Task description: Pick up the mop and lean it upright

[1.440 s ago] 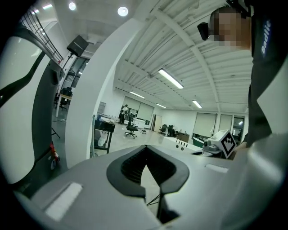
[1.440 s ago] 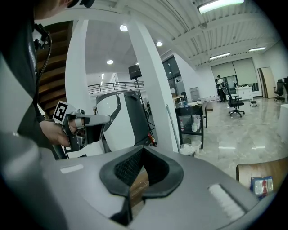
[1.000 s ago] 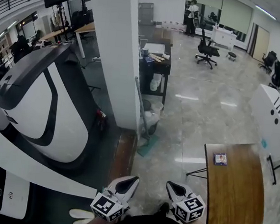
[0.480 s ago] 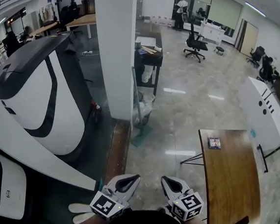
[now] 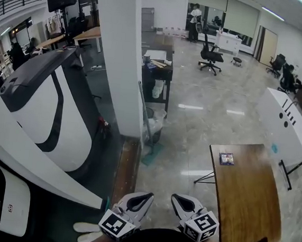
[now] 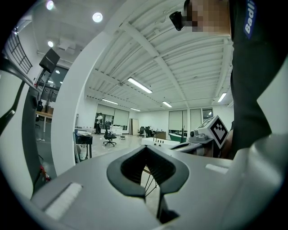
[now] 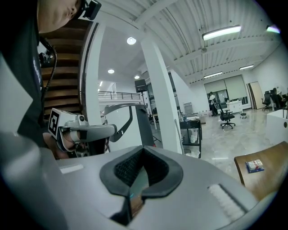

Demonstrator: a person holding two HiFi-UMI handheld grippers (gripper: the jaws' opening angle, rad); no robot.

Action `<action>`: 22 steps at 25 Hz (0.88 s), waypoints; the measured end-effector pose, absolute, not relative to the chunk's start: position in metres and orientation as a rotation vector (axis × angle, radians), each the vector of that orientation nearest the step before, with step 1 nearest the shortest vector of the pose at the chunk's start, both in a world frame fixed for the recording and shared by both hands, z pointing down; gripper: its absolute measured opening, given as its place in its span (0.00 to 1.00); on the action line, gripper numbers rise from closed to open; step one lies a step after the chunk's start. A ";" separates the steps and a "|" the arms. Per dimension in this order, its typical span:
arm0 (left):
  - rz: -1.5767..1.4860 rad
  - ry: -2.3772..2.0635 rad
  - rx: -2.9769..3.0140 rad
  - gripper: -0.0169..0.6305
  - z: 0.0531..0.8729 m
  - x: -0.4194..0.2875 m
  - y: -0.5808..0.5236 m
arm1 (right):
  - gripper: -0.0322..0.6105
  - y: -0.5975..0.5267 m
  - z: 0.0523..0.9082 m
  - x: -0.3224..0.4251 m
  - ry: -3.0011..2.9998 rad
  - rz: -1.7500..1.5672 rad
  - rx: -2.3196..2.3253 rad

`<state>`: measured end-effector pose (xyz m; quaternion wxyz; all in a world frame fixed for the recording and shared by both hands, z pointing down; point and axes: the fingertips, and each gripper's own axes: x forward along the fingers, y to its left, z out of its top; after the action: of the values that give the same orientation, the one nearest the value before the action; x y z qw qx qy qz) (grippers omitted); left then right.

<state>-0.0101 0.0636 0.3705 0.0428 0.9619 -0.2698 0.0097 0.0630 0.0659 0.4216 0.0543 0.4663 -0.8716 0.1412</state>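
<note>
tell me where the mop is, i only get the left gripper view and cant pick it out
observer: In the head view the mop leans handle-up against the white pillar, with its teal head on the floor at the base.
operator: ok, and is the other one holding anything
observer: No. The right gripper view shows the right gripper with its jaws together and nothing between them.
operator: anything else nearby worth knowing
observer: A small flat box lies near the far end of the wooden table, on the right in the head view.
</note>
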 end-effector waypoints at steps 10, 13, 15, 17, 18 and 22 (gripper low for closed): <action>0.055 -0.858 2.937 0.05 0.374 0.012 0.068 | 0.05 0.072 0.426 0.086 -2.668 0.430 1.416; 0.057 -0.865 2.935 0.06 0.374 0.014 0.069 | 0.05 0.072 0.427 0.090 -2.665 0.447 1.422; 0.060 -0.869 2.932 0.06 0.375 0.014 0.070 | 0.05 0.073 0.426 0.089 -2.668 0.432 1.409; 0.067 -0.871 2.928 0.06 0.377 0.014 0.070 | 0.05 0.074 0.425 0.089 -2.674 0.422 1.402; 0.069 -0.871 2.928 0.06 0.378 0.014 0.071 | 0.05 0.074 0.425 0.089 -2.677 0.421 1.401; 0.069 -0.873 2.932 0.06 0.377 0.016 0.074 | 0.05 0.077 0.425 0.089 -2.682 0.426 1.396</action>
<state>0.0158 0.0735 0.3774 0.0408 0.9574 -0.2850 0.0225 0.0890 0.0766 0.4254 0.0439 0.4568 -0.8775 0.1394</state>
